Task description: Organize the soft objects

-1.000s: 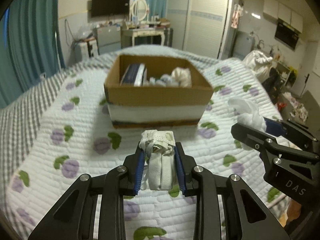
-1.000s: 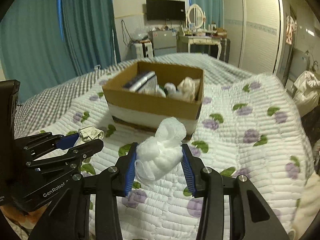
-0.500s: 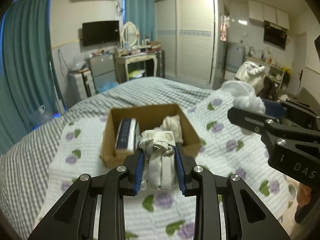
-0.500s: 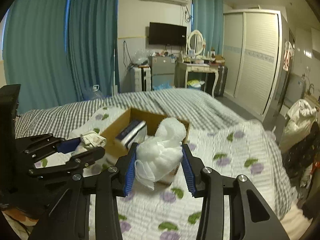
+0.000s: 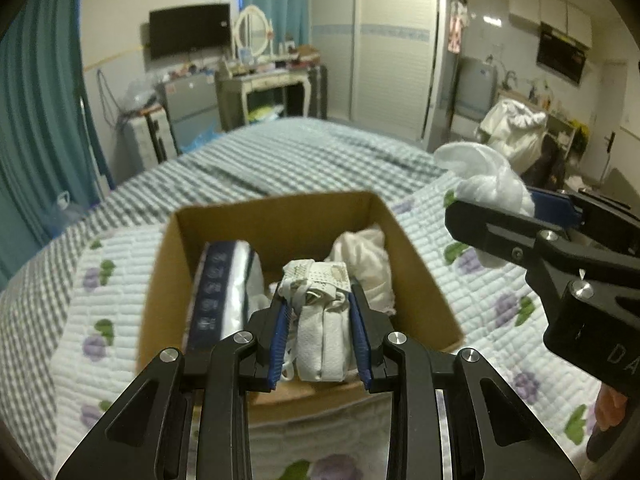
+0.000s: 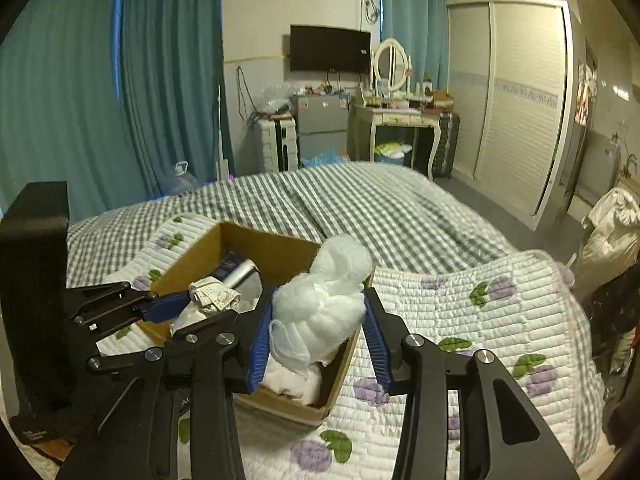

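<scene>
My left gripper [image 5: 320,308] is shut on a folded cream cloth bundle [image 5: 320,320] and holds it over the open cardboard box [image 5: 276,212] on the bed. My right gripper [image 6: 318,312] is shut on a fluffy white cloth [image 6: 324,304] above the box's right side [image 6: 280,252]. The box holds a blue-and-silver packet [image 5: 220,288] and a cream cloth [image 5: 368,256]. The right gripper with its white cloth [image 5: 488,184] shows at the right of the left wrist view. The left gripper with its bundle [image 6: 214,294] shows at the left of the right wrist view.
The box sits on a white quilt with purple flowers [image 6: 460,320] over a grey checked bedspread [image 6: 360,204]. Beyond the bed stand teal curtains [image 6: 160,80], a dressing table [image 6: 400,120], a small fridge [image 6: 320,124] and a wardrobe [image 6: 520,100].
Both grippers have risen from near the quilt and moved forward over the box, each still holding its cloth. The box now lies below them.
</scene>
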The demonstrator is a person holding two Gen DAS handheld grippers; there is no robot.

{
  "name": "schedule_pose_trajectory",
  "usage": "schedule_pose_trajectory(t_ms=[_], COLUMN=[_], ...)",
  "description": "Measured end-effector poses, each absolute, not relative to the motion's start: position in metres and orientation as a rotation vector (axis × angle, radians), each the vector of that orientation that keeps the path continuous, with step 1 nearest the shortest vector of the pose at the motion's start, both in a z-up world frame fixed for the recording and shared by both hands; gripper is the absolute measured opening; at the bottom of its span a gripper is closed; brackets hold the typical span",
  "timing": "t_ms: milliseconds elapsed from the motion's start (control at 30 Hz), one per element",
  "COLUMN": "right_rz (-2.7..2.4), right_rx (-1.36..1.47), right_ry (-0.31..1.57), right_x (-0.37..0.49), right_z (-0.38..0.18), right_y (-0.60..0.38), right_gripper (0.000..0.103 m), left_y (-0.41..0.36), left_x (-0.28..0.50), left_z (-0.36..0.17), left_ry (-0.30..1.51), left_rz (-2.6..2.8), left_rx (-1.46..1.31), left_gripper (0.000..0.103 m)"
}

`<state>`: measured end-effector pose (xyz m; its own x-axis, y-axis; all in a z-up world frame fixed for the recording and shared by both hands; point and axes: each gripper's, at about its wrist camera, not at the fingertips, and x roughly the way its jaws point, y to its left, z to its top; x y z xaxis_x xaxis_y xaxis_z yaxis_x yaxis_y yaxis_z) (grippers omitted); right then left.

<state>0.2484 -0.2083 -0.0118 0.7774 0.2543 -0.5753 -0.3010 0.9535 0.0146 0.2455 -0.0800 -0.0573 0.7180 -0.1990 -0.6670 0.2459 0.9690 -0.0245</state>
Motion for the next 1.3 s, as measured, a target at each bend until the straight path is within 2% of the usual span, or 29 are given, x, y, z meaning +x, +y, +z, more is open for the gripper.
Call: schedule_pose_trajectory(t_ms=[167,200,233,300,467,600,700,1067,1167,1233,1300], right_rz=[0.307,0.310,0.313,0.316,0.328,0.327,0.313,0.246,0.233,0.217,0.191], right_rx=[-0.076,-0.076,-0.075,-0.072,-0.059,-0.041,-0.037,-0.044,-0.055,-0.076,-0.105], right_ry=[0.652,0.656,0.659,0.664,0.681,0.682,0.678,0.470,0.389,0.342,0.305], right_x=[0.276,0.279,0.281,0.286,0.293,0.293,0.288,0.182,0.142,0.117,0.091], right_z=[-0.035,-0.037,-0.039,-0.042,-0.046,-0.045,-0.035,0.089,0.121,0.135,0.142], right_y=[-0.212,-0.213,-0.213,-0.213,-0.209,-0.207,-0.206,-0.211,-0.213,-0.213,-0.211], right_gripper=[0.042,0.042,0.042,0.042,0.043,0.059,0.060,0.065,0.076,0.090,0.099], left_y=[-0.087,-0.088,-0.091,-0.089,-0.077,-0.075,-0.070,-0.040,-0.032,-0.029,-0.024], left_x=[0.252,0.253,0.254,0.254,0.248,0.239,0.230,0.143,0.112,0.096,0.077], left_z=[-0.069,-0.070,-0.071,-0.072,-0.066,-0.057,-0.045,0.068,0.098,0.108,0.115], left_ry=[0.730,0.723,0.712,0.689,0.673,0.643,0.632,0.432,0.341,0.286,0.237], left_rz=[-0.275,-0.257,-0.209,-0.184,-0.195,-0.186,-0.169,-0.094,-0.083,-0.095,-0.097], left_rx=[0.091,0.112,0.147,0.148,0.106,0.132,0.143,0.112,0.099,0.093,0.083], left_gripper=[0.032,0.040,0.063,0.087,0.087,0.087,0.087,0.087,0.094,0.095,0.098])
